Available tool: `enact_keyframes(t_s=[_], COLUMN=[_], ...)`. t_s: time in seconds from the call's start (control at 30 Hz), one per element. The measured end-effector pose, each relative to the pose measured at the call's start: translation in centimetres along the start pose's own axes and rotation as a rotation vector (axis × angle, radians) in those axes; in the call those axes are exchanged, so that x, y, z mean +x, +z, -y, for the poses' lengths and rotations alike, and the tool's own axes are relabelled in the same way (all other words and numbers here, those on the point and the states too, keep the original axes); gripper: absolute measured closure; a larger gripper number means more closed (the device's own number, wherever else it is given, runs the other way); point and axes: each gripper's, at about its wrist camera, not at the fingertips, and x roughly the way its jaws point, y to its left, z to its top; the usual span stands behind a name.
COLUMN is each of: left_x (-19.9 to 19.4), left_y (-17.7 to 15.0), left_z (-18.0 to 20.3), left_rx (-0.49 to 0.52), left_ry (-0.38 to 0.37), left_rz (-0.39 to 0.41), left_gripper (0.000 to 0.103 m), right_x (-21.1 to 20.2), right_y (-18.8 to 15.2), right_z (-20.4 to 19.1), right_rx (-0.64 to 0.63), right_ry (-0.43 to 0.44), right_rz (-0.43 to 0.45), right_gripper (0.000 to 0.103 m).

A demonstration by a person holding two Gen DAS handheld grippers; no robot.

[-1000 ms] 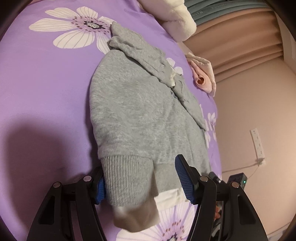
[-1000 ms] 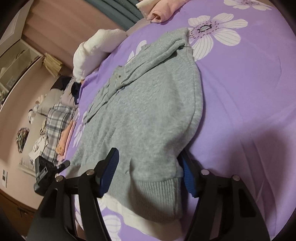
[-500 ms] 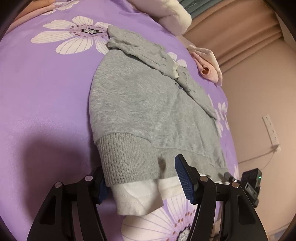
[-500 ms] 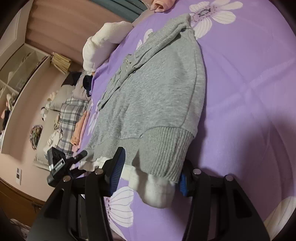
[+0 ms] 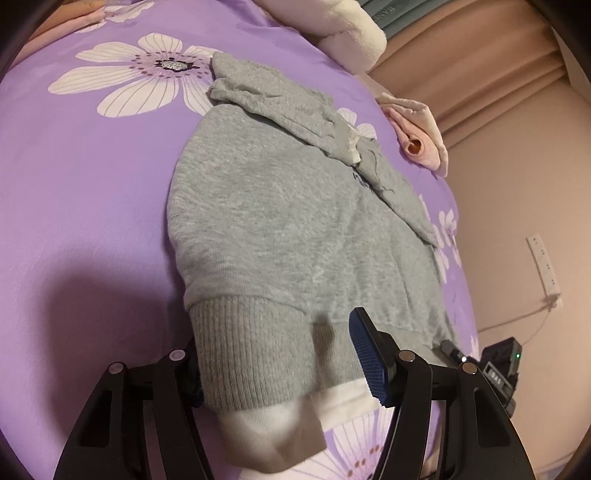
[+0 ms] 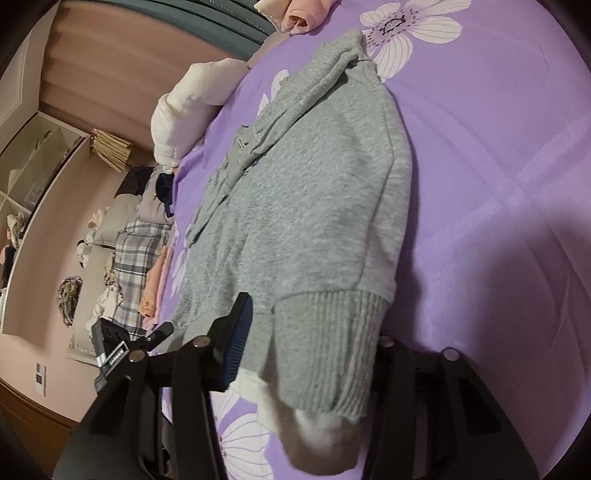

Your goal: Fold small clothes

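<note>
Grey sweatshirt (image 5: pixel 280 229) lies flat on the purple flower-print bed sheet (image 5: pixel 92 192), long axis running from the ribbed hem nearest both cams away toward the collar end at the far side of the bed. Sleeves are folded across the upper part, forming a bunched band near the far end (image 6: pixel 295 107). White inner layer (image 5: pixel 273 432) sticks out below the ribbed hem.

Left gripper (image 5: pixel 284 365): jaws spread wide, straddling one hem corner; blue pad (image 5: pixel 367 354) of one finger stands clear of the cloth edge, other finger mostly hidden behind the ribbing. Not pinching.

Right gripper (image 6: pixel 314 354): jaws also spread, straddling the opposite hem corner (image 6: pixel 328 343); one blue pad (image 6: pixel 238 336) visible beside the cloth, other finger hidden behind ribbing. No clamp seen.

Around: cream fleece blanket (image 5: pixel 343 29) at bed's far end, rolled pink garment (image 5: pixel 421 140) near the bed edge, plaid cloth (image 6: pixel 136 266) w/ other clothes beside the bed, wall socket (image 5: pixel 543 266) w/ cable.
</note>
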Motion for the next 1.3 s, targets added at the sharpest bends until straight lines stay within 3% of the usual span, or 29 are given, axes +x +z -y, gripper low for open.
enact_keyframes(t_s=[0.07, 0.27, 0.33, 0.47, 0.57, 0.63, 0.83, 1.13, 1.3], left_x=[0.3, 0.6, 0.7, 0.5, 0.0, -0.5, -2.6, -5.3, -7.8], left_y=[0.5, 1.5, 1.7, 1.8, 1.5, 1.4, 1.2, 0.4, -0.4], left_z=[-0.4, -0.5, -0.7, -2.1, -1.8, -1.2, -0.4, 1.9, 2.7], left_rx=[-0.024, -0.053, -0.063, -0.140, -0.116, -0.082, -0.025, 0.079, 0.096], left_ry=[-0.010, -0.014, -0.006, -0.021, -0.007, -0.036, -0.132, -0.260, -0.276], left_rz=[0.005, 0.010, 0.009, 0.018, 0.031, 0.049, 0.136, 0.140, 0.128], left_gripper=[0.042, 0.047, 0.064, 0.073, 0.081, 0.088, 0.092, 0.094, 0.094], right_x=[0.2, 0.4, 0.5, 0.4, 0.2, 0.0, -1.4, -4.4, -6.3], right_y=[0.3, 1.4, 1.6, 1.5, 1.2, 0.9, 0.4, -0.6, -1.5], right_z=[0.3, 1.2, 1.2, 1.1, 0.5, 0.1, -0.8, -2.6, -3.6], right_rx=[0.013, 0.038, 0.035, 0.021, -0.012, -0.032, -0.051, -0.097, -0.128], right_ry=[-0.009, 0.020, 0.029, 0.022, 0.008, 0.018, 0.078, 0.111, 0.092], right_rz=[-0.001, 0.000, -0.003, -0.002, 0.004, 0.018, 0.053, 0.079, 0.055], right_gripper=[0.073, 0.078, 0.079, 0.084, 0.089, 0.091, 0.093, 0.093, 0.093])
